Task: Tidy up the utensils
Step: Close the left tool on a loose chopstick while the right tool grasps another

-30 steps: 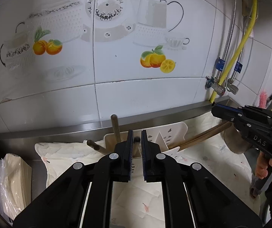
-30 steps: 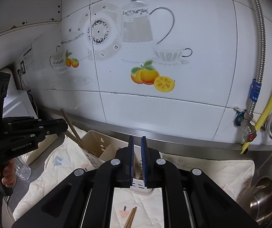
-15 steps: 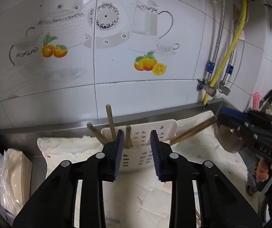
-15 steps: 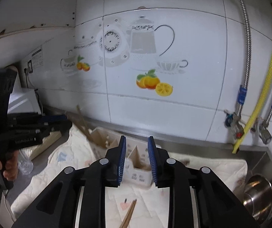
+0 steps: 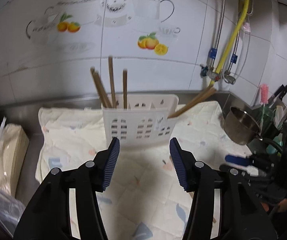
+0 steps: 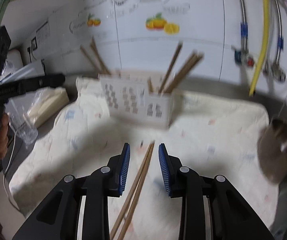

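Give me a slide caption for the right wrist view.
Right claw opening over a loose pair of chopsticks on the quilted cloth, white utensil holder ahead.

Even, dim-ish indoor light, soft glare on the glossy white wall tiles (image 5: 183, 74). Left view mostly sharp; right view heavily motion-blurred. Soft dark shadows on the cream quilted cloth (image 6: 213, 130). Fisheye bends edges, corners vignette black.

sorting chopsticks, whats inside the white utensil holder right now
Brown chopsticks stand in the left end of the white utensil holder, and more lean out of its right end. Its walls hide their lower ends and the holder's bottom.
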Action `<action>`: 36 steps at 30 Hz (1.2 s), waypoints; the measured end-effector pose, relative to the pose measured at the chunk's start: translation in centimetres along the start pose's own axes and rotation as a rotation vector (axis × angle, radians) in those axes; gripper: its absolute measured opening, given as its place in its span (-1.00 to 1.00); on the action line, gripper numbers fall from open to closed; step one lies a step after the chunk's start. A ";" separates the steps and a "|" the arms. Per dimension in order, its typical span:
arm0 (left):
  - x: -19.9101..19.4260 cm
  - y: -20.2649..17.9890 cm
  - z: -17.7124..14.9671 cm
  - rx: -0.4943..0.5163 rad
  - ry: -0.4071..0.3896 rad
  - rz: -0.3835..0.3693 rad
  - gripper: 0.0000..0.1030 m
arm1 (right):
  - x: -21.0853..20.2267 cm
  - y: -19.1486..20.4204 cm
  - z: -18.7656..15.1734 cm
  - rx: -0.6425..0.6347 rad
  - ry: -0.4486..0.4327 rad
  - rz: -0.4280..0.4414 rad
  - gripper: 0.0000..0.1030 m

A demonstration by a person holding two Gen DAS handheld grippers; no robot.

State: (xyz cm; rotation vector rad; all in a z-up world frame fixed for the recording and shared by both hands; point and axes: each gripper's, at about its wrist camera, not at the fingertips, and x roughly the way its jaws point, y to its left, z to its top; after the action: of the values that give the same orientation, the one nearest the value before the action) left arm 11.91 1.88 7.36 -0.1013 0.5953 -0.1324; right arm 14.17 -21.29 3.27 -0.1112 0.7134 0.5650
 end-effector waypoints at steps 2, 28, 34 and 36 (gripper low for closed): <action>-0.1 0.1 -0.8 -0.017 0.004 -0.002 0.02 | 0.3 0.4 -1.8 0.005 0.023 -0.003 -0.44; -1.0 0.9 -7.1 -0.125 0.042 -0.002 0.05 | 3.6 1.8 -10.5 0.148 0.180 -0.007 -0.76; -0.2 -0.1 -7.9 -0.112 0.071 -0.016 0.05 | 3.6 2.2 -10.5 0.130 0.170 -0.036 -0.84; 0.0 -0.5 -8.3 -0.105 0.083 -0.022 0.05 | 3.5 2.2 -10.6 0.125 0.166 -0.042 -0.84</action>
State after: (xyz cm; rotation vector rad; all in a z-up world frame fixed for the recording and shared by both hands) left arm 7.22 0.87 0.60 -0.2048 0.6840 -0.1273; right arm 8.91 -20.85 -6.76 -0.0565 0.9042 0.4729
